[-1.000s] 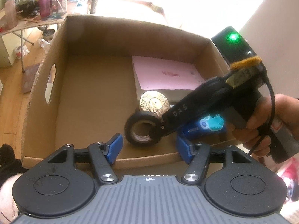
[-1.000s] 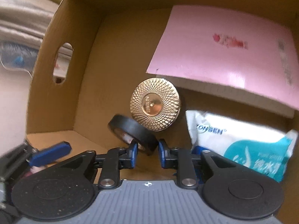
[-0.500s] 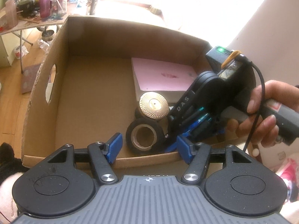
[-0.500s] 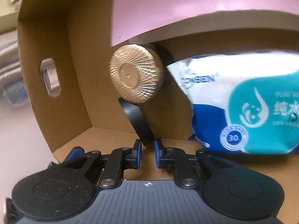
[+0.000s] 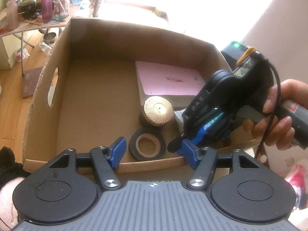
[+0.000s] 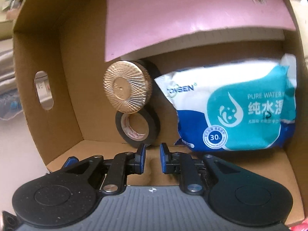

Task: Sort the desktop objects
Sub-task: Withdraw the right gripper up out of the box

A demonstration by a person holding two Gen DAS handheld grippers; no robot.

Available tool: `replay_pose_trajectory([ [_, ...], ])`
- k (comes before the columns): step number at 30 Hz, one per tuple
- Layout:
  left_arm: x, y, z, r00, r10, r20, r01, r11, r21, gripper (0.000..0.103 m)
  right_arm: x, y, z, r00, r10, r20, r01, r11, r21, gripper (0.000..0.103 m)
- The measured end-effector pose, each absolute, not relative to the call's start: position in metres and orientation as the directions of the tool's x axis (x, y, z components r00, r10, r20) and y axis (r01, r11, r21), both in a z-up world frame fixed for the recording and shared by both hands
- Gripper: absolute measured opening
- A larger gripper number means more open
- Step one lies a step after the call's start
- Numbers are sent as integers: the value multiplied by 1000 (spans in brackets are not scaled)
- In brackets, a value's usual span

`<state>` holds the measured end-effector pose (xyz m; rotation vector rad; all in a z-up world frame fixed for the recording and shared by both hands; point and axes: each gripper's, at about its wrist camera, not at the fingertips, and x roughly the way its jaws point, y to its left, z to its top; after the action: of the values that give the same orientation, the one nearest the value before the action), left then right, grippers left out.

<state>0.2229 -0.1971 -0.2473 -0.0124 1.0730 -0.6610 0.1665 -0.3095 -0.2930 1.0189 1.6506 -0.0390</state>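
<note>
Released since the earlier frame, our black tape roll (image 6: pixel 137 130) lies flat in the brown cardboard box (image 5: pixel 92 38) beside the gold-lidded jar (image 6: pixel 127 89). Right gripper (image 6: pixel 152 158) fingers narrowly parted, empty; left gripper (image 5: pixel 154 152) wide. Light, rigid: grip its rim.

Left view: blown-out daylight glare at 12 to 2 o'clock; fisheye bends edges. Right view dimmer, softly blurred, box (image 6: pixel 48 77) interior shadowed.

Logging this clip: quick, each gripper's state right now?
Left gripper: open, empty.
Right gripper: open, empty; black tape roll lies free in the cardboard box.
</note>
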Motion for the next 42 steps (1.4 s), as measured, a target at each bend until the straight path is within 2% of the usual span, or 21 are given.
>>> replay_pose_trajectory([
  [7, 217, -196, -245, 334, -503, -797, 477, 820, -317, 68, 176, -306, -272, 52, 526, -849, 504, 720, 477, 24],
  [15, 200, -185, -233, 408, -513, -755, 439, 835, -330, 75, 194, -276, -228, 132, 434, -891, 214, 865, 453, 25],
  [18, 188, -176, -227, 449, -521, -726, 413, 842, -348, 83, 208, -256, -224, 130, 445, -886, 143, 876, 461, 25],
  [20, 178, -169, -223, 477, -513, -714, 385, 852, -355, 94, 223, -236, -232, 110, 438, -892, 104, 888, 448, 25],
  [22, 166, -161, -220, 510, -489, -708, 352, 869, -346, 97, 221, -235, -235, 77, 434, -898, 87, 894, 440, 25],
  [30, 118, -121, -219, 597, -355, -720, 158, 931, -328, 98, 229, -214, -253, -40, 409, -912, 86, 911, 404, 24],
  [38, 74, -71, -229, 613, -211, -761, -102, 934, -342, 100, 234, -197, -247, -34, 378, -925, 54, 925, 376, 24],
  [42, 60, -57, -236, 599, -150, -786, -176, 934, -312, 100, 232, -195, -249, -30, 370, -929, 48, 928, 368, 22],
])
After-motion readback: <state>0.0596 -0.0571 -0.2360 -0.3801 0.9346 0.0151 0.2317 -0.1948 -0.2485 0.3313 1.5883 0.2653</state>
